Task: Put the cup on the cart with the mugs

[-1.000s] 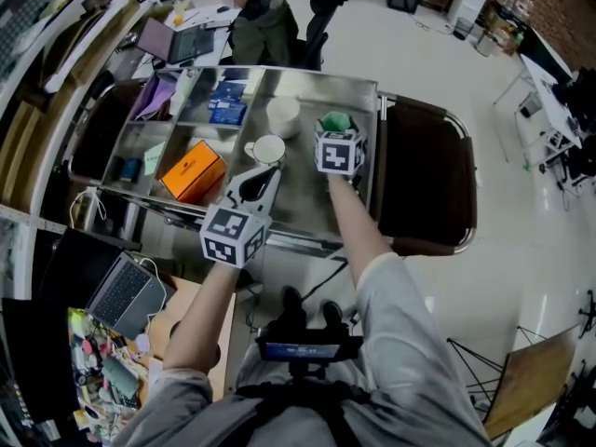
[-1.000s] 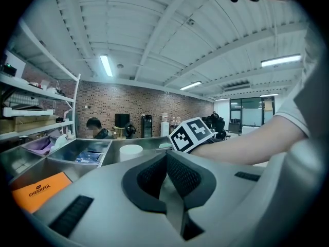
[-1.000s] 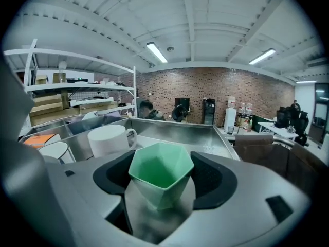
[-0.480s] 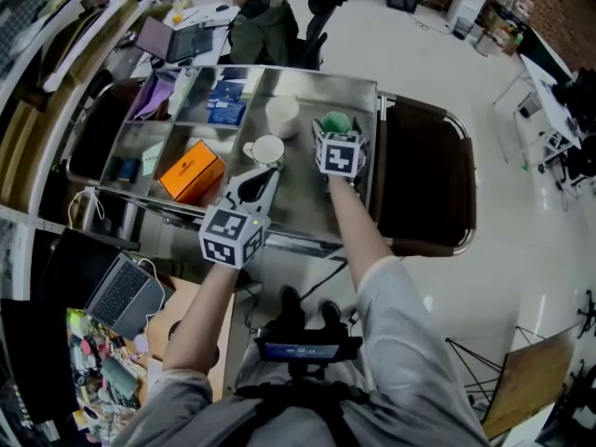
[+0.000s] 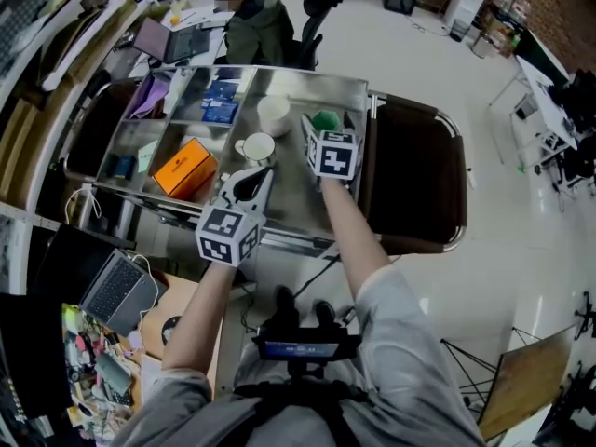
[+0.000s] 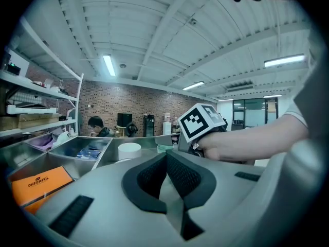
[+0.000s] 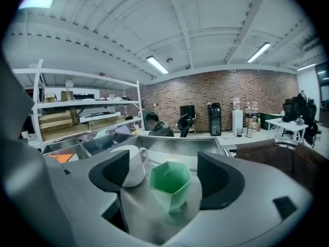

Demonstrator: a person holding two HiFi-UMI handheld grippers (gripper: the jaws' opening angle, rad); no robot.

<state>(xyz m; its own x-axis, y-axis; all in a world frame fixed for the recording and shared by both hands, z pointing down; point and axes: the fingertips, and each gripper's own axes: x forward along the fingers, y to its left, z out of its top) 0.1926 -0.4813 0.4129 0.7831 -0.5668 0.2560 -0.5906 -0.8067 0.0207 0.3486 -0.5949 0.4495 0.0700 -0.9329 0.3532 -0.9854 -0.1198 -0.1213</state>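
A green faceted cup [image 7: 169, 181] stands upright on the steel cart [image 5: 291, 198], next to a white mug [image 7: 131, 164]. My right gripper [image 7: 163, 164] is open, with one jaw on each side of the green cup and neither pad touching it. In the head view the green cup [image 5: 326, 119] shows just beyond the right gripper [image 5: 328, 128], with a white mug [image 5: 256, 147] and a second white mug [image 5: 274, 114] to its left. My left gripper [image 5: 263, 173] hovers over the cart's near side, shut with nothing in it; its pads [image 6: 175, 171] meet at the tips.
The cart's left compartments hold an orange box [image 5: 184, 168] and blue packets [image 5: 220, 101]. A brown chair [image 5: 414, 170] stands against the cart's right side. A person [image 5: 253, 21] sits at a desk beyond the cart. A laptop [image 5: 116, 291] lies at the lower left.
The head view has drifted slightly, so everything sits a little further left. Both grippers keep their places over the cart, and the green cup still stands in the same spot.
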